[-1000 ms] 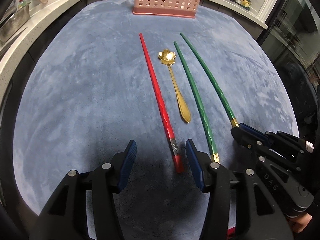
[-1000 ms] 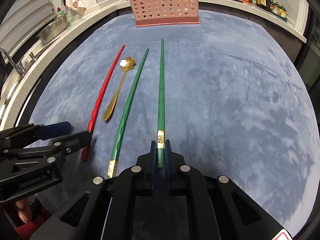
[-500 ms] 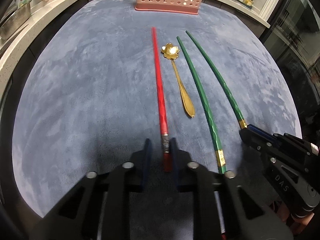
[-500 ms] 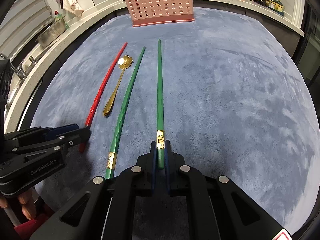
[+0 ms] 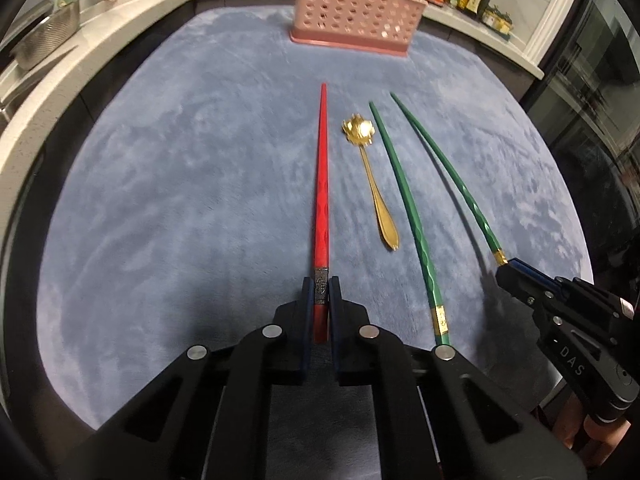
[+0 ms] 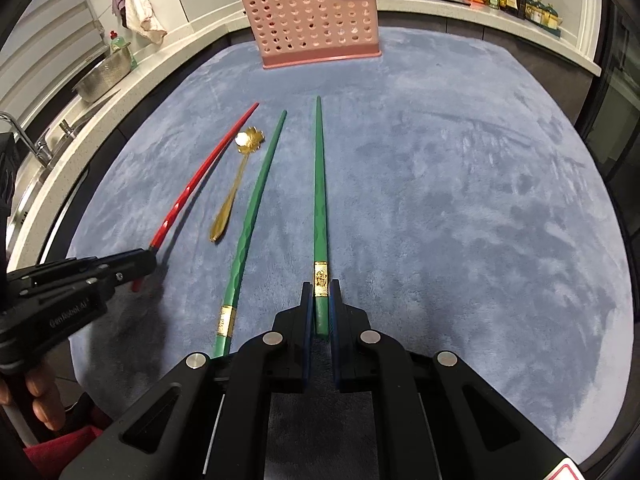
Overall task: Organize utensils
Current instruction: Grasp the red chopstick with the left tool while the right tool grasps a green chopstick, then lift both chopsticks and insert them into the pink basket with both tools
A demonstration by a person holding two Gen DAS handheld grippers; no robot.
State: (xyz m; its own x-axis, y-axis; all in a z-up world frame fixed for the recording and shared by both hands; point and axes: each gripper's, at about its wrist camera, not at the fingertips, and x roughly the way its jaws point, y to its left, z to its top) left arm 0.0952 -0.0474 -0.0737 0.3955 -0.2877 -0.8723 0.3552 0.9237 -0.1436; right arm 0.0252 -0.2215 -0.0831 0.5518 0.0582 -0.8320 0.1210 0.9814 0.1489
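The red chopstick (image 5: pixel 322 184) lies on the blue-grey mat (image 5: pixel 160 200), its thick end toward the near edge, where the left gripper (image 5: pixel 321 300) is closing its jaws, pads already against the silver-banded butt. Beside it lie the gold flower-bowled spoon (image 5: pixel 370 180) and a loose green chopstick (image 5: pixel 408 216). The second green chopstick (image 6: pixel 320 200) is pinched at its gold-banded butt by the right gripper (image 6: pixel 321 304), pressed together on it. The pink perforated utensil holder (image 6: pixel 312 20) stands at the mat's far edge. The pick-up step looks nearly done; next, each chopstick likely needs lifting, tipping upright and lowering into the holder without snagging its rim.
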